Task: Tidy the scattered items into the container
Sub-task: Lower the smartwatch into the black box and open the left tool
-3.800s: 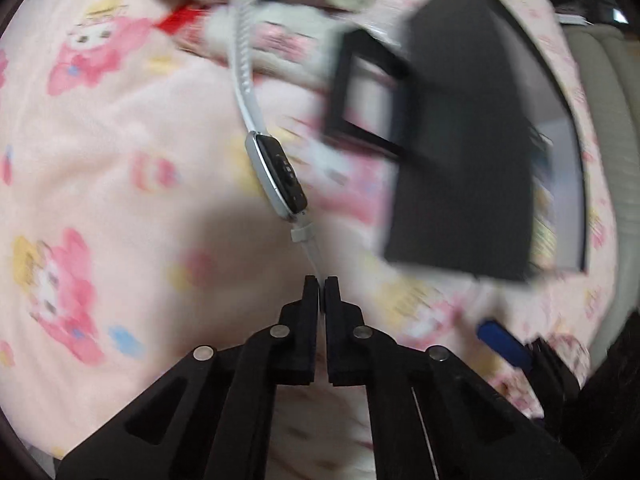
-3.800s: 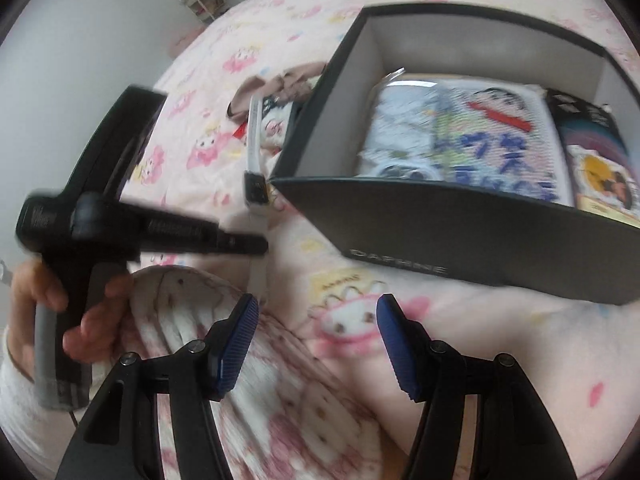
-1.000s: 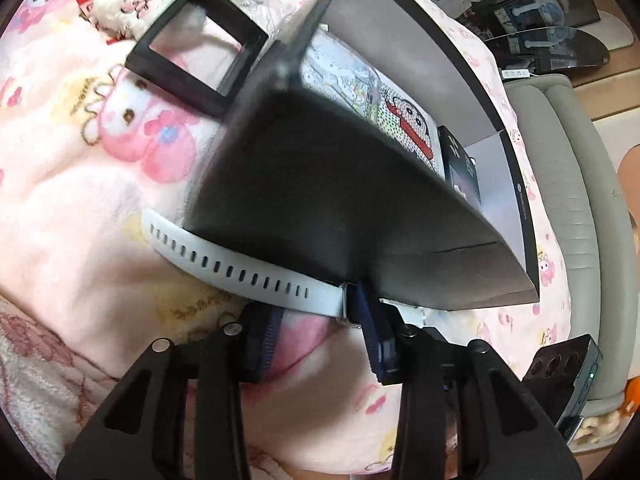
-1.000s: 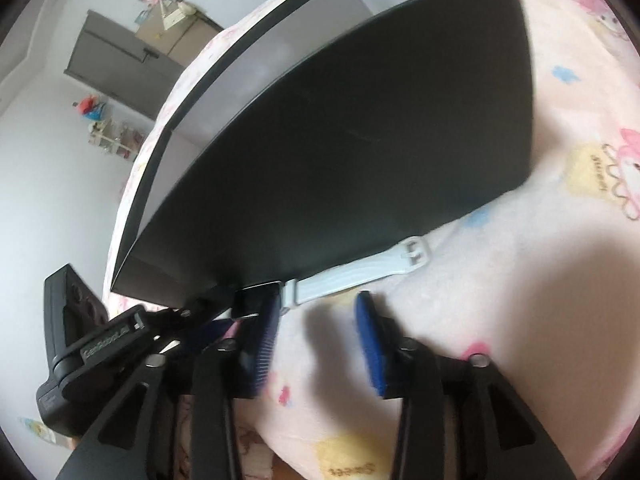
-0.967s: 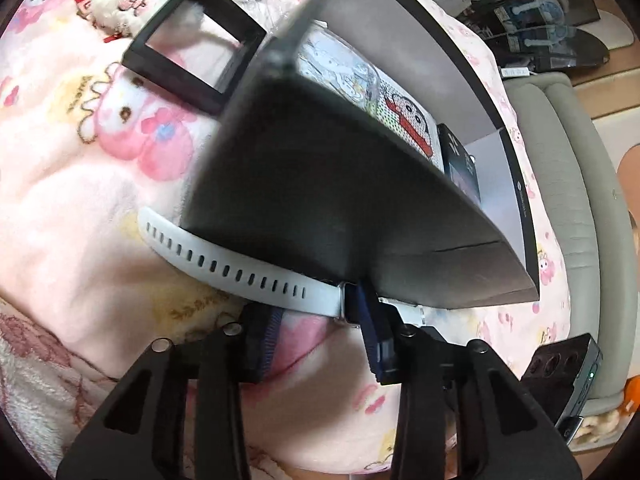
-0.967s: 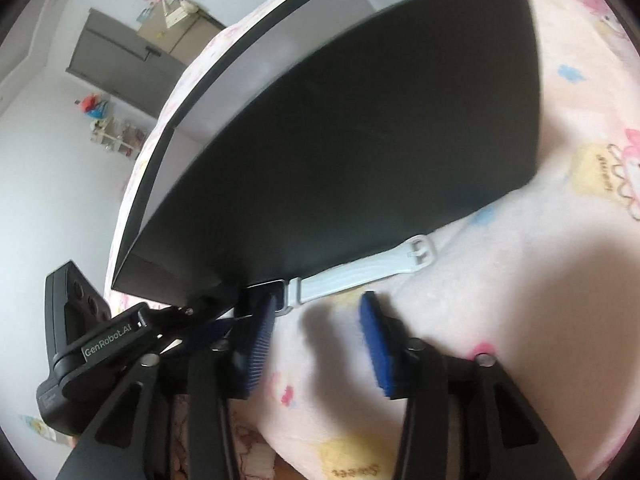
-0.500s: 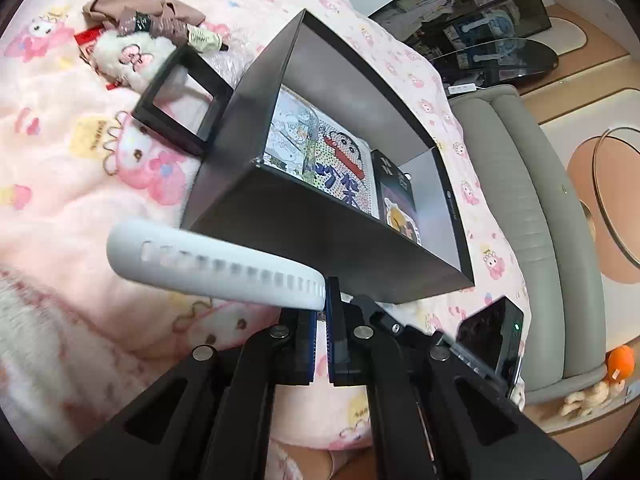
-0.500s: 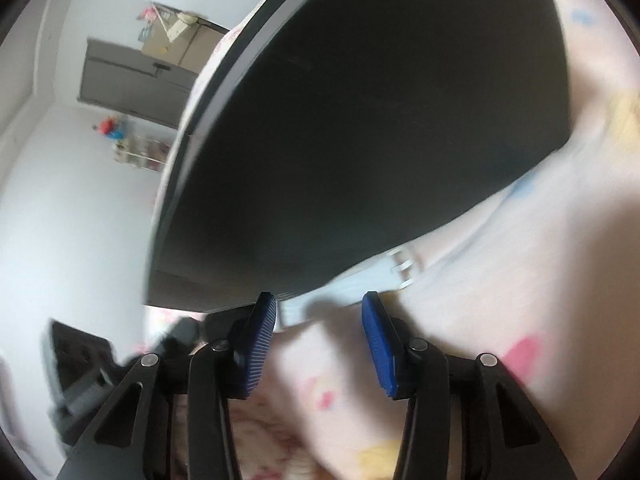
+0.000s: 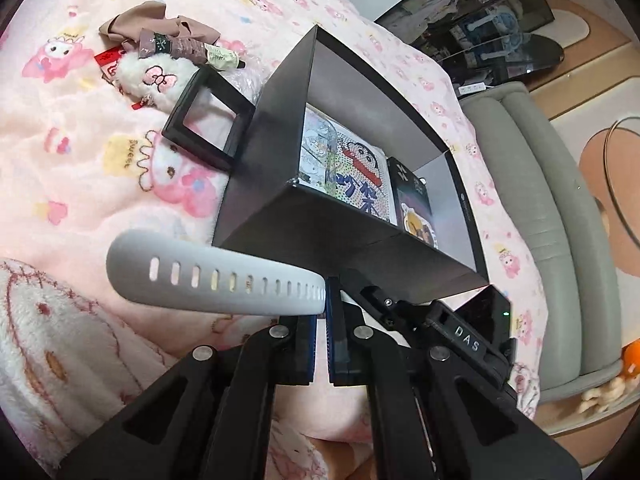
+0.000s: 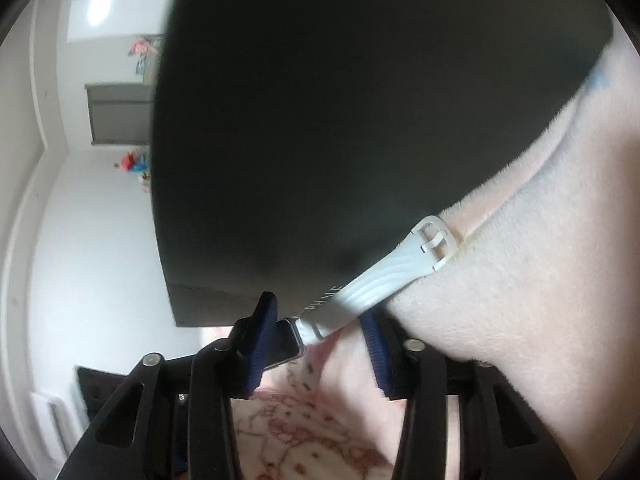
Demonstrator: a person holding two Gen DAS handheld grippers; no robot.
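Observation:
A white watch hangs between both grippers in front of the black box (image 9: 320,232). My left gripper (image 9: 325,300) is shut on the holed strap (image 9: 208,276), which sticks out to the left above the pink blanket. In the right wrist view my right gripper (image 10: 318,312) has its jaws closing around the watch. The dark case (image 10: 286,340) rests against the left blue pad. The buckle strap (image 10: 384,276) runs up and right, and a gap shows at the right pad. The box wall (image 10: 360,120) fills that view. Picture cards lie inside the box.
A black square frame (image 9: 208,128) leans on the box's left side. Behind it lie a white plush (image 9: 148,78), a patterned tube (image 9: 188,46) and a brown cloth (image 9: 160,28) on the pink blanket (image 9: 80,160). A grey sofa (image 9: 540,200) borders the right.
My left gripper shut on the holed strap and lifted it off the blanket. My right gripper sank toward the watch, and its jaws narrowed around the case.

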